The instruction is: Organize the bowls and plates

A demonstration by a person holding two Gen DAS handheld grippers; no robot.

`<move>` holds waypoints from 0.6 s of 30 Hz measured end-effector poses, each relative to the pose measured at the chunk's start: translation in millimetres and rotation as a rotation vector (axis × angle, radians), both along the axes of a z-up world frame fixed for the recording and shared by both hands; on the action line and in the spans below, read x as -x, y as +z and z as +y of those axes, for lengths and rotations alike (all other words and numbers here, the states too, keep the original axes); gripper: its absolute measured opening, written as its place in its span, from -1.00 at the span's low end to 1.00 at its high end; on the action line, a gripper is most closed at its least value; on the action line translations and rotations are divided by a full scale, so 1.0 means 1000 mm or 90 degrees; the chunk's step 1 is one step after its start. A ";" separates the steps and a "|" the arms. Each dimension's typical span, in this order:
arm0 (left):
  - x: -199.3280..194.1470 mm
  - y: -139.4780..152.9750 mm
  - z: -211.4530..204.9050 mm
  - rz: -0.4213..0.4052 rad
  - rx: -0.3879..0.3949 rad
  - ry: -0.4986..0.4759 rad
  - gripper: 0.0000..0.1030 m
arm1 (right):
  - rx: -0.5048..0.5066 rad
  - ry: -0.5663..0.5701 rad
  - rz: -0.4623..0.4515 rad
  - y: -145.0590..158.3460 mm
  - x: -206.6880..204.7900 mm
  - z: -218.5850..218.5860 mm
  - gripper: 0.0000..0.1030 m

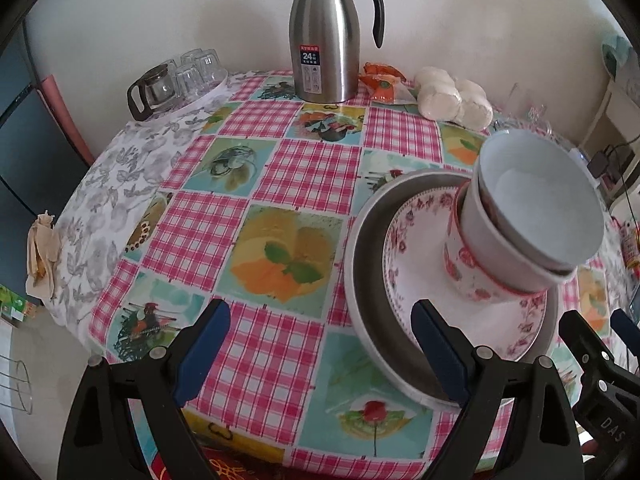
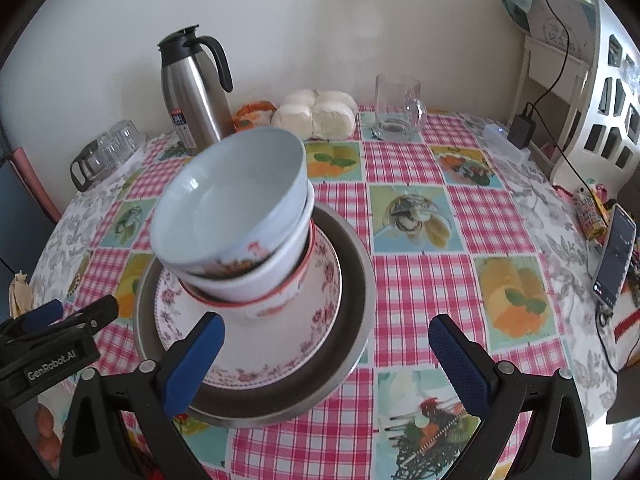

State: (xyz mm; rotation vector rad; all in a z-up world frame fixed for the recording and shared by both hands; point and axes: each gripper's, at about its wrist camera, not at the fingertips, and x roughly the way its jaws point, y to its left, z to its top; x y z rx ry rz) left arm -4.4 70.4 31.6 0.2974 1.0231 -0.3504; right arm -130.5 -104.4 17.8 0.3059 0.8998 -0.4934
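Left tongs (image 1: 320,344) wide, empty. Right tongs (image 2: 328,356) wide, empty. 3 bowls (image 2: 236,216) nested on plate (image 2: 256,352), frame centre-left.

The left gripper (image 1: 320,348) fills the bottom of the left wrist view. Its two black arms end in blue pads (image 1: 202,350), and they stand wide apart with nothing between them. It tips downward. The right gripper (image 2: 332,360) fills the bottom of the right wrist view. Its blue pads (image 2: 460,360) stand wide apart too and pinch nothing. Each gripper also shows at the edge of the other's view, low on the side, so the two are close together.
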 end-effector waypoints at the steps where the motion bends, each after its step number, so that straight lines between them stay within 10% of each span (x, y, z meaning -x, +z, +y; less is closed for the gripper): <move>1: 0.002 -0.001 0.001 -0.001 -0.005 -0.002 0.79 | 0.000 0.000 0.002 -0.001 0.001 0.001 1.00; 18: 0.023 -0.019 0.014 0.015 -0.042 -0.017 0.79 | -0.006 -0.006 0.020 -0.017 0.021 0.012 1.00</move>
